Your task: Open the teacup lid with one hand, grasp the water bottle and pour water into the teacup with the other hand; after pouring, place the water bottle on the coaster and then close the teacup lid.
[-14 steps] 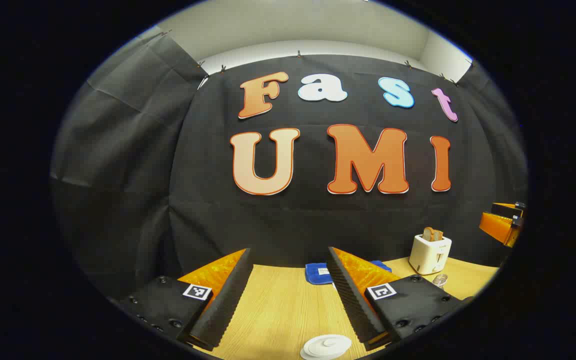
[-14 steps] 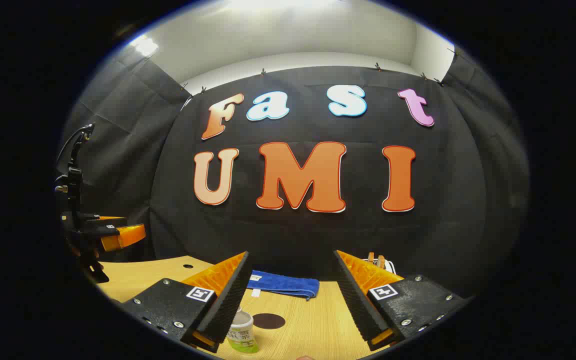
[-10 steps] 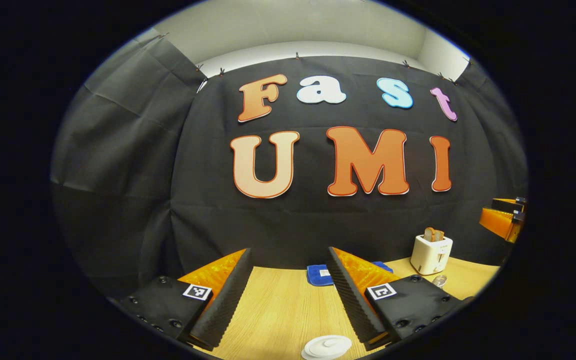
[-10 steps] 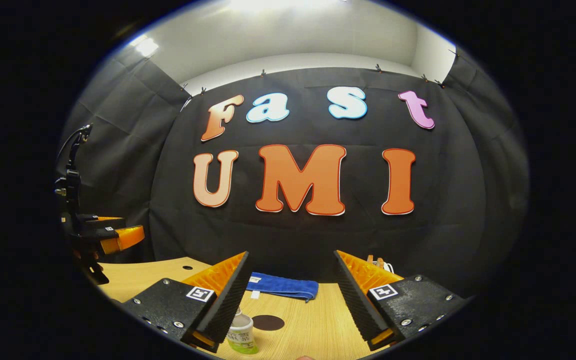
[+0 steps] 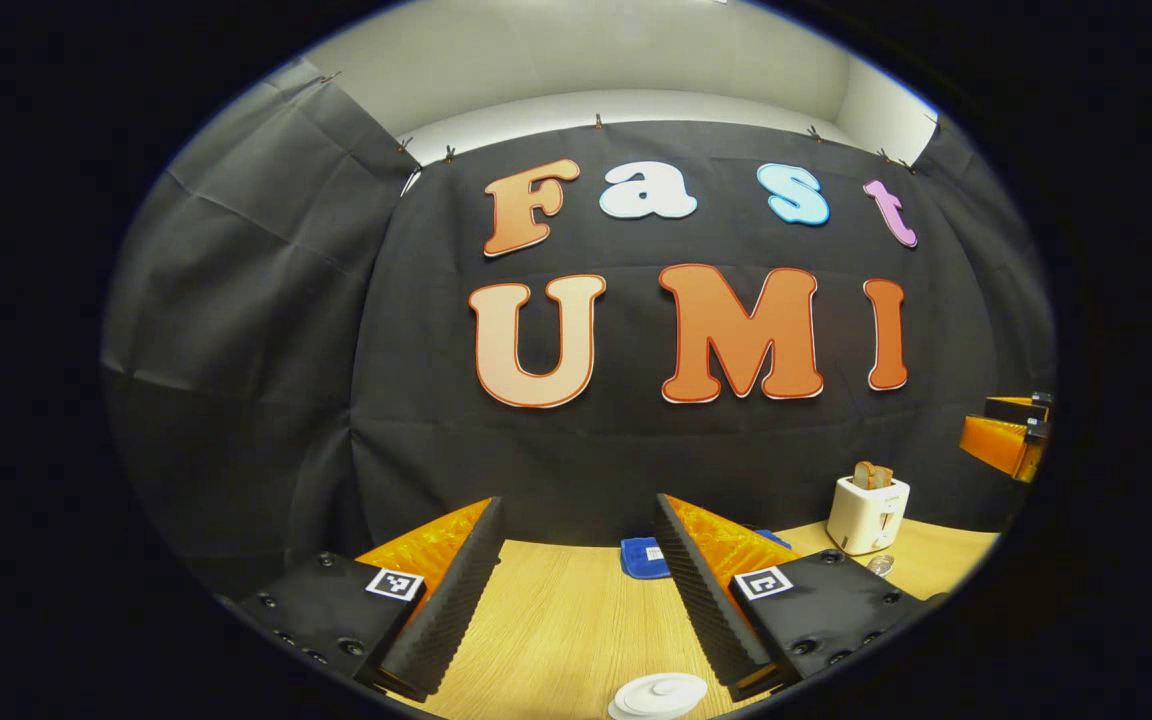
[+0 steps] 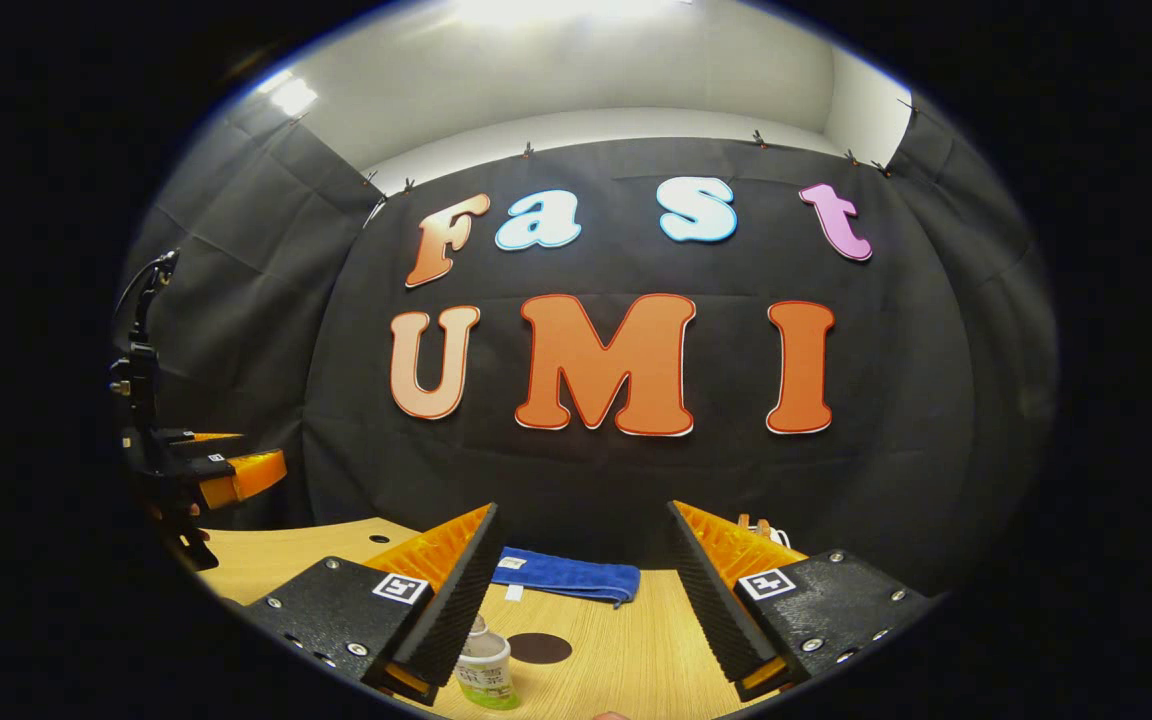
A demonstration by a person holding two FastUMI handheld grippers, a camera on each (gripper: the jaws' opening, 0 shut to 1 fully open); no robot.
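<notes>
In the left gripper view, the white teacup lid (image 5: 660, 695) lies low between the spread fingers of my left gripper (image 5: 571, 590), which is open and holds nothing. In the right gripper view, a small water bottle (image 6: 485, 672) with a green label stands on the wooden table (image 6: 626, 650) just inside the left finger of my right gripper (image 6: 576, 590), which is open and empty. The dark round coaster (image 6: 539, 648) lies on the table just beyond the bottle. The other gripper (image 6: 226, 475) shows far left in this view.
A folded blue cloth (image 6: 561, 574) lies at the back of the table by the black wall. A white toaster (image 5: 867, 512) with bread slices stands at the right in the left gripper view, a small glass object (image 5: 880, 565) before it. The other gripper (image 5: 1008, 440) shows far right.
Both views have tilted slightly, the wall letters sliding down a little. The lid and the bottle sit a bit lower in their views. Both grippers stay open.
</notes>
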